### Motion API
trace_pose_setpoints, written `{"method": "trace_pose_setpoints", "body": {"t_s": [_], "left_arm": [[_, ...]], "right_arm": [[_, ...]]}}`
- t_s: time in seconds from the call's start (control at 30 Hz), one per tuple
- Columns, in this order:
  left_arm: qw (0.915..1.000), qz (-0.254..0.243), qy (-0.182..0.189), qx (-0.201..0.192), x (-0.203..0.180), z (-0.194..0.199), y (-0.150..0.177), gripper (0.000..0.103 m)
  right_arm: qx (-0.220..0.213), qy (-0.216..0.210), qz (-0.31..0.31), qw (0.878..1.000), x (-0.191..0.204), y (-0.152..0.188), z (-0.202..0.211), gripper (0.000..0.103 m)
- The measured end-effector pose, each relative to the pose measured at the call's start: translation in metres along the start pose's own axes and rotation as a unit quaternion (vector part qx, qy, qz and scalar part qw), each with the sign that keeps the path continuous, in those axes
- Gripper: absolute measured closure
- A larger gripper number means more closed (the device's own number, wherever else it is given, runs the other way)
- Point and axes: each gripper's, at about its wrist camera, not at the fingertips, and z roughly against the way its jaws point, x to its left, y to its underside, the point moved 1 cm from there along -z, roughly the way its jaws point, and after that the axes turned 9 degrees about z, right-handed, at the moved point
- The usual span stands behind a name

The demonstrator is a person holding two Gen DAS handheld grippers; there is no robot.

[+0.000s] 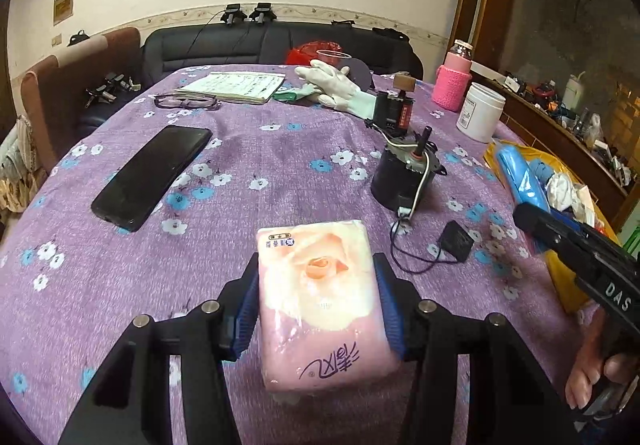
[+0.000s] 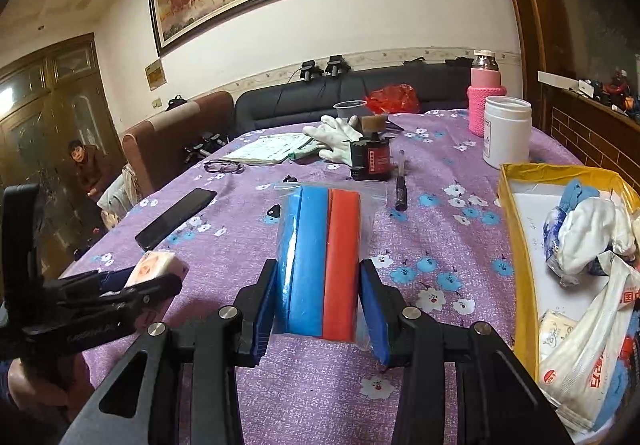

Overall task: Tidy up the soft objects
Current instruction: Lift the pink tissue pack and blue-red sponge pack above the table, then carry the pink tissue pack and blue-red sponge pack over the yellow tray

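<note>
My left gripper [image 1: 317,265] is shut on a pink tissue pack [image 1: 320,297] with a rose print, held over the purple flowered tablecloth [image 1: 260,165]. The pack also shows in the right wrist view [image 2: 154,265], with the left gripper [image 2: 120,293] around it. My right gripper [image 2: 320,269] is shut on a clear bag of blue and red foam strips [image 2: 320,257], just left of a yellow box [image 2: 510,245]. The box holds soft things: white and blue cloths [image 2: 584,233] and a white packet [image 2: 588,345]. A white glove [image 1: 332,85] lies at the far side.
On the table are a black phone [image 1: 152,175], glasses [image 1: 186,101], a notebook [image 1: 236,85], a small motor with wires [image 1: 404,173], an ink bottle [image 2: 370,161], a pen [image 2: 401,185], a white jar [image 2: 506,133] and a pink-sleeved bottle [image 2: 486,97]. A person [image 2: 90,169] sits at far left.
</note>
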Motion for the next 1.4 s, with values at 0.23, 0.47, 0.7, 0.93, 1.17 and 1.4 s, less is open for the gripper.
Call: {"method": "trace_pose_setpoints", "body": {"t_s": [0.23,0.47,0.7,0.93,1.17,1.4], "left_arm": [[0.9998,-0.013,-0.006,0.012,-0.016,0.003,0.011,0.052],[0.9994,-0.028,-0.005,0.019,-0.032,0.007,0.02,0.052],[0.9991,-0.036,-0.008,0.018,-0.042,0.011,0.022,0.052],[0.9988,-0.045,-0.009,0.014,-0.053,0.016,0.024,0.052],[0.9986,-0.05,-0.008,0.012,-0.06,0.019,0.026,0.052],[0.9979,-0.063,-0.005,0.01,-0.073,0.022,0.027,0.052]], "right_arm": [[-0.008,-0.013,-0.002,1.0,0.001,0.0,0.006,0.06],[-0.012,-0.02,-0.002,1.0,0.002,0.0,0.009,0.06],[-0.017,-0.022,-0.004,1.0,0.0,0.0,0.013,0.06],[-0.019,-0.025,-0.011,0.999,-0.002,0.0,0.016,0.06],[-0.02,-0.024,-0.013,0.999,-0.003,-0.001,0.018,0.06],[-0.022,-0.02,-0.032,0.999,-0.012,-0.003,0.021,0.06]]}}
